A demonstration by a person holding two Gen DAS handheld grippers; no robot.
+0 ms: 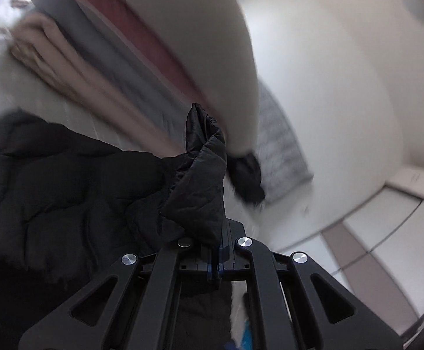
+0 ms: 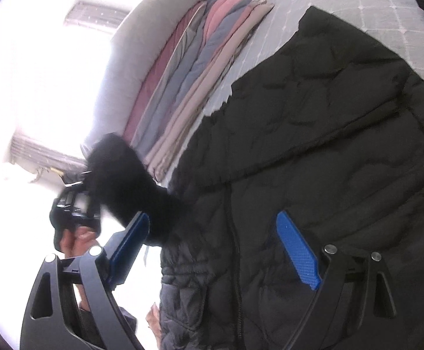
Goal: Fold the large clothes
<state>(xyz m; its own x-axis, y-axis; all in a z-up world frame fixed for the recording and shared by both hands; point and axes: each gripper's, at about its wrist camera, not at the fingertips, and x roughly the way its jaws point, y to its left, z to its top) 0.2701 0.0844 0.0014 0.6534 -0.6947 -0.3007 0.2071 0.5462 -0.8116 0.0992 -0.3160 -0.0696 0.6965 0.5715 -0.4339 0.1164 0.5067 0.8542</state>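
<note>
A black quilted puffer jacket (image 2: 314,151) lies on a grey quilted bed (image 2: 372,8). My left gripper (image 1: 216,250) is shut on a fold of the black jacket (image 1: 200,175) and lifts it off the bed. In the right wrist view, the left gripper (image 2: 75,210) shows at the left, holding the jacket's lifted part (image 2: 124,175). My right gripper (image 2: 215,248) is open, its blue pads (image 2: 298,255) spread just above the jacket's front near the zipper, holding nothing.
A stack of folded pink, grey and maroon blankets (image 2: 188,73) leans against a pale cushion (image 2: 142,29) beside the jacket; it also shows in the left wrist view (image 1: 101,58). A tiled floor (image 1: 372,233) lies beyond the bed edge. A bright window (image 2: 37,73) is at the left.
</note>
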